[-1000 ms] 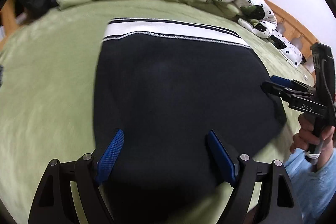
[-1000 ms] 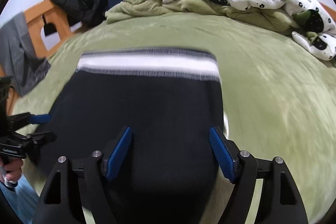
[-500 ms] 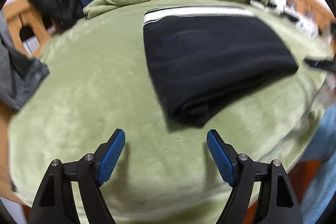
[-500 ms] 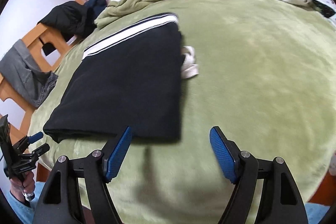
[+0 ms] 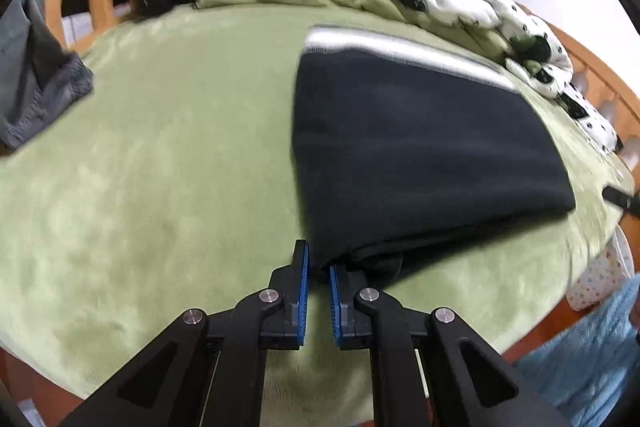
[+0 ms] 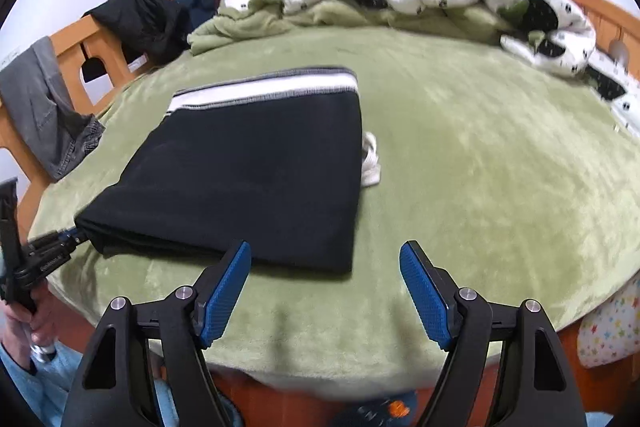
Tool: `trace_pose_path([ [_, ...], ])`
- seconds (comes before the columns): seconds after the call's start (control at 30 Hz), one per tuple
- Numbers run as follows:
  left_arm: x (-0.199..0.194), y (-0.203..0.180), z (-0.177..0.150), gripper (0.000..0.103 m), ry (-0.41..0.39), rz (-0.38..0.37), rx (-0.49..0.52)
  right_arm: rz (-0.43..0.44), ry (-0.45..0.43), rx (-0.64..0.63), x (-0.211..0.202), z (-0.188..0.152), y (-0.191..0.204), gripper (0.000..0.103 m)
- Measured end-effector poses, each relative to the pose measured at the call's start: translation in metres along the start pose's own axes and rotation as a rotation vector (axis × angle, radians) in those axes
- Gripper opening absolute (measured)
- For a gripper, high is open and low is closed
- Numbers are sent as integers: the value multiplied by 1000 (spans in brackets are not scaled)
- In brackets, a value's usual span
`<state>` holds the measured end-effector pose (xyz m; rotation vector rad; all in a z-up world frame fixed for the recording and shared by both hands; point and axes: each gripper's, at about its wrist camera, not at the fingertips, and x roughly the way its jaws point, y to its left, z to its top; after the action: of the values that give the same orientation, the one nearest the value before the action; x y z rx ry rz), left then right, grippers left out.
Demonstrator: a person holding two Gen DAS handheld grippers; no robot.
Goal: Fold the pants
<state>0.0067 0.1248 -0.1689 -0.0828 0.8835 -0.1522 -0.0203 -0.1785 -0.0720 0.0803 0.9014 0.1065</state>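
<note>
Pants (image 6: 248, 163) on bed (image 6: 480, 167)

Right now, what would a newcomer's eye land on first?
The folded black pants with a white striped waistband, lying on the green fleece blanket. The left gripper, its jaws just closed, pinches their near corner, while the right gripper hangs open over the near edge.

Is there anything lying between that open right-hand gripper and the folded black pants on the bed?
Nothing visible does. Only bare green blanket lies between the right gripper and the pants; the small white cloth sits beside their far right edge.
</note>
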Motion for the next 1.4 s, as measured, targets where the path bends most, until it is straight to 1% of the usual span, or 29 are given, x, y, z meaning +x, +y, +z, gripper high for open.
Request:
trace_pose_path([
  [0.07, -6, -5, -7, 12, -22, -9, 45, 10, 6, 8, 3, -1, -1, 77],
  [0.1, -10, -9, -11, 15, -13, -37, 65, 4, 11, -2, 4, -3, -1, 77],
  [0.13, -12, -12, -12, 24, 2, -63, 83, -5, 13, -10, 4, -4, 0, 77],
  [0.17, -14, -16, -14, 37, 13, -80, 104, -15, 13, -15, 5, -5, 0, 77],
  [0.23, -15, -20, -14, 48, 11, -72, 148, -12, 21, -9, 6, -5, 1, 77],
  [0.27, -16, -23, -15, 48, 5, -52, 188, -3, 24, -3, 7, -5, 1, 77],
  [0.4, -6, -23, -10, 48, 12, 39, 229, -10, 21, -20, 6, -5, 6, 77],
  [0.47, -3, -24, -5, 48, 8, 32, 254, -24, 19, -35, 7, -5, 9, 77],
  [0.5, -5, -25, -2, 46, -13, 37, 268, -27, 20, -41, 7, -6, 10, 77],
  [0.53, -5, -25, 1, 37, -28, 45, 273, -28, 22, -46, 8, -6, 10, 77],
  [0.57, -4, -27, 5, 20, -40, 46, 275, -31, 23, -49, 8, -7, 11, 77],
  [0.6, -5, -27, 10, 18, -64, 47, 257, -34, 24, -55, 9, -7, 11, 77],
  [0.63, -13, -25, 14, 15, -130, 39, 204, -39, 25, -61, 10, -7, 12, 77],
  [0.67, -18, -20, 15, 14, -174, 13, 150, -48, 27, -69, 11, -8, 13, 77],
  [0.7, -20, -15, 15, 14, -188, -2, 101, -58, 28, -79, 12, -8, 13, 77],
  [0.73, -15, -10, 12, 14, -166, -5, 47, -66, 27, -86, 12, -8, 13, 77],
  [0.77, -8, -10, 10, 14, -137, 0, 41, -72, 24, -90, 12, -10, 12, 77],
  [0.8, 2, -12, 3, 14, -94, 32, 58, -75, 24, -92, 13, -11, 11, 77],
  [0.83, 6, -14, -3, 14, -79, 41, 73, -75, 27, -91, 14, -12, 9, 77],
  [0.9, -1, -14, -8, 18, -76, 23, 63, -68, 34, -82, 16, -13, 5, 77],
  [0.97, -11, -10, -7, 25, -40, -10, 34, -64, 35, -72, 17, -14, 1, 76],
  [1.0, -18, -8, -7, 29, -28, 1, 25, -66, 29, -66, 16, -13, -1, 76],
  [1.03, -25, -7, -6, 35, -35, 18, 28, -62, 15, -59, 13, -11, -2, 76],
  [1.1, -47, -8, -2, 41, -106, 44, 72, -38, -23, -52, 8, -2, -2, 76],
  [1.17, -61, -11, 10, 56, -160, 29, 88, -21, -57, -62, 5, 13, 2, 76],
  [1.2, -62, -14, 24, 58, -178, 17, 92, -16, -70, -71, 6, 22, 5, 76],
  [1.27, -50, -28, 52, 58, -190, 29, 133, 11, -94, -84, 12, 38, 13, 76],
  [1.33, -34, -36, 68, 58, -187, 37, 142, 21, -109, -103, 27, 49, 20, 76],
  [1.4, -6, -38, 76, 58, -110, -19, 107, -22, -93, -139, 49, 48, 25, 76],
])
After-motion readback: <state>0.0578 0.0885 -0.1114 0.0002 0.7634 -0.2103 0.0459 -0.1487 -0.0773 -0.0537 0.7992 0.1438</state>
